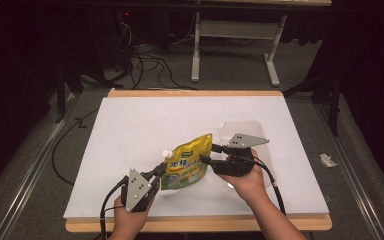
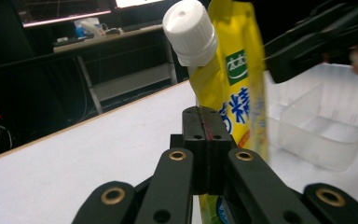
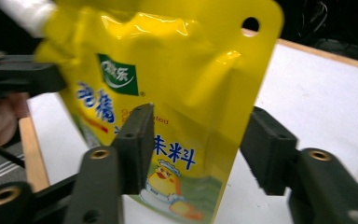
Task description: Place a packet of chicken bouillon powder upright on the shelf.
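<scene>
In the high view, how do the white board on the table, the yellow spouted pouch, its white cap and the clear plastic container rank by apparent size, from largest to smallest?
1. White board, by far the largest.
2. Yellow spouted pouch and clear plastic container: unsure, because the right gripper and hand cover part of the container.
3. White cap, the smallest.

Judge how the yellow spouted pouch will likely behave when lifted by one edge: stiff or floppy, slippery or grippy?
Probably floppy: the yellow pouch shows creased, dented film. Likely slippery: its surface is glossy. Possibly top-heavy, given the white cap up high.
</scene>
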`<state>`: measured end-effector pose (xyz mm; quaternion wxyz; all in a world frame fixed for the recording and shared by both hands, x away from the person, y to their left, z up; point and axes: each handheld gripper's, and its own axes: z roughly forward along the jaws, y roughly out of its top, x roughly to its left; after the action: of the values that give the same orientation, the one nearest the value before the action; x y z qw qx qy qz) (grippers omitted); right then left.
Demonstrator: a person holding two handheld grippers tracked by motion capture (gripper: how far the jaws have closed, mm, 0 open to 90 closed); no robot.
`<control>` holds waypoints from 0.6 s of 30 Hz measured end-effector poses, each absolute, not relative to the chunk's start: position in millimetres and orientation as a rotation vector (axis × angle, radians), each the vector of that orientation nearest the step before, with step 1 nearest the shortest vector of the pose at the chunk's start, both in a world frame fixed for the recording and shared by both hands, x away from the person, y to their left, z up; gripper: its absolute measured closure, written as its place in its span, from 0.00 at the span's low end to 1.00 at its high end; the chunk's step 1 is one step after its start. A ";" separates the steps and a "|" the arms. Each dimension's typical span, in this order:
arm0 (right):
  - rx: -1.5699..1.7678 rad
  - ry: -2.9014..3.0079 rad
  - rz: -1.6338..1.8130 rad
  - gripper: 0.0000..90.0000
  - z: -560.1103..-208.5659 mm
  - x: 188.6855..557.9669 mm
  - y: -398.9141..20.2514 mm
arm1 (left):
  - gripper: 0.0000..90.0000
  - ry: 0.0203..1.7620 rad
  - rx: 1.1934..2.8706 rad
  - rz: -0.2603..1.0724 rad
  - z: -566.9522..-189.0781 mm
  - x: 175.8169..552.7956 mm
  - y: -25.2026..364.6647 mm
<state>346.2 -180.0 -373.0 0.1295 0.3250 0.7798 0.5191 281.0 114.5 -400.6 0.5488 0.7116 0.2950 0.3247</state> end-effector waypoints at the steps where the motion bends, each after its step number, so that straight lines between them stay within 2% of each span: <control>1: 0.924 2.254 1.515 0.59 -370.5 340.2 -180.4 | 1.00 0.712 1.681 0.770 -401.1 283.3 116.4; 18: 0.853 2.200 1.560 0.61 -368.0 306.6 -180.3 | 1.00 0.761 1.669 0.745 -406.6 297.4 116.5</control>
<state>306.6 -180.3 -368.0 0.1558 0.2978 0.7683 0.5448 297.4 116.5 -406.6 0.5489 0.7047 0.3213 0.3144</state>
